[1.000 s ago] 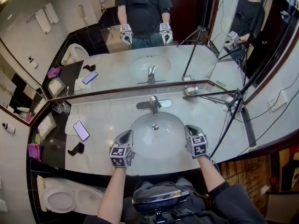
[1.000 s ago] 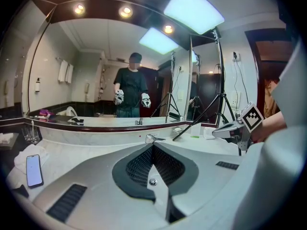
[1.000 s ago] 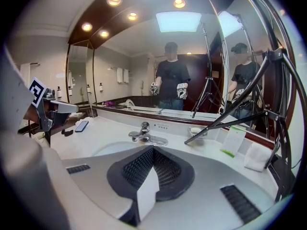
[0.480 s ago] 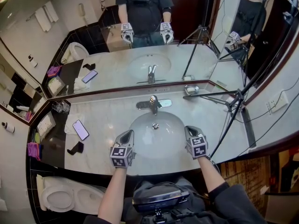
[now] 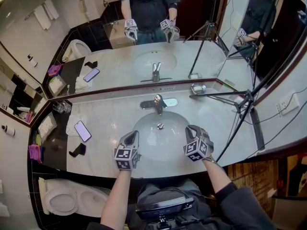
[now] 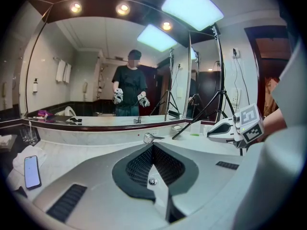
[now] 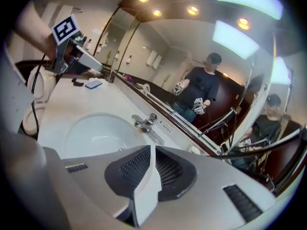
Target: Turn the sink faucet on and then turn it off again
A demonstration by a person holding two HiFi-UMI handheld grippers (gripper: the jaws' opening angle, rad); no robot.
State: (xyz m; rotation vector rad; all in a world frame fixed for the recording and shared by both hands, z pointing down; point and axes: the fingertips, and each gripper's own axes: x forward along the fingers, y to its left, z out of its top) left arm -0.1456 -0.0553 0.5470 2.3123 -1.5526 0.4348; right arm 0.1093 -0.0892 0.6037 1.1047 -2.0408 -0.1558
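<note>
The polished chrome single-lever faucet (image 5: 158,103) stands on an oblong chrome base plate at the back rim of the oval white sink basin (image 5: 146,134), centred on it and just below the wall mirror (image 5: 144,32), which repeats it; its short spout reaches out over the bowl, and the metal shines with the ceiling lights. The basin is sunk into a pale marble counter (image 5: 110,116). Both grippers hover near the basin's front rim, well apart from the faucet. The left gripper (image 5: 130,137) is clenched, jaws pressed together with nothing between them. The right gripper (image 5: 192,130) sits tilted to one side; its jaws have just been opening and stand slightly parted, empty. From the right gripper view the faucet (image 7: 144,122) shows just beyond the jaws. Left on the counter lies a dark smartphone (image 5: 82,131) on a white cloth; a black tripod (image 5: 240,99) leans over the counter's right end.
</note>
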